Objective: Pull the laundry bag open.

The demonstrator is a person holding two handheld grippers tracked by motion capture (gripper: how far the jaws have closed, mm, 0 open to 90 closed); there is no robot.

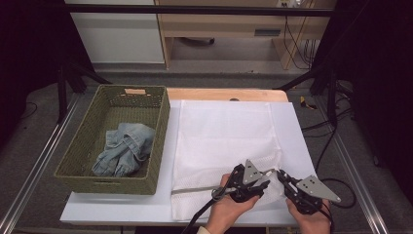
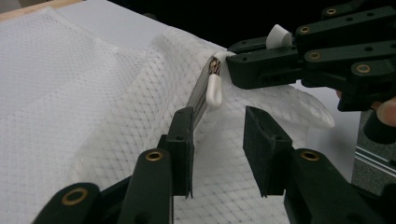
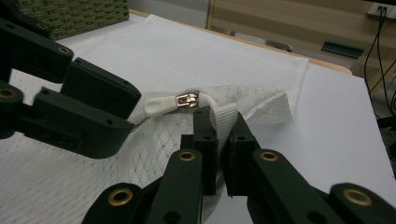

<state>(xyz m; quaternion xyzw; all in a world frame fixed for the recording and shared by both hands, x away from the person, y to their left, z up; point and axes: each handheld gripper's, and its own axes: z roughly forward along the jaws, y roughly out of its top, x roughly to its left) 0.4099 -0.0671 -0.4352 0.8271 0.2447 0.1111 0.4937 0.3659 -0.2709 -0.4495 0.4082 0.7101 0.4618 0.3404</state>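
A white mesh laundry bag (image 1: 219, 141) lies flat on the table, its zipper along the near edge. My right gripper (image 3: 222, 121) is shut on the white fabric tab at the bag's zipper end (image 3: 224, 114), lifting that corner a little. The zipper's white pull (image 2: 214, 91) hangs from a metal slider (image 3: 187, 100) just beside that grip. My left gripper (image 2: 215, 126) stands open with the pull just beyond its tips and mesh between its jaws, the pads not pressing. In the high view both grippers meet at the bag's near right corner, left gripper (image 1: 263, 179), right gripper (image 1: 282, 176).
A woven green basket (image 1: 73, 156) sits at the table's left, holding crumpled blue jeans (image 1: 124, 148). The white table top (image 1: 297, 141) shows bare to the right of the bag. Cables trail off the right side on the floor (image 1: 336, 185).
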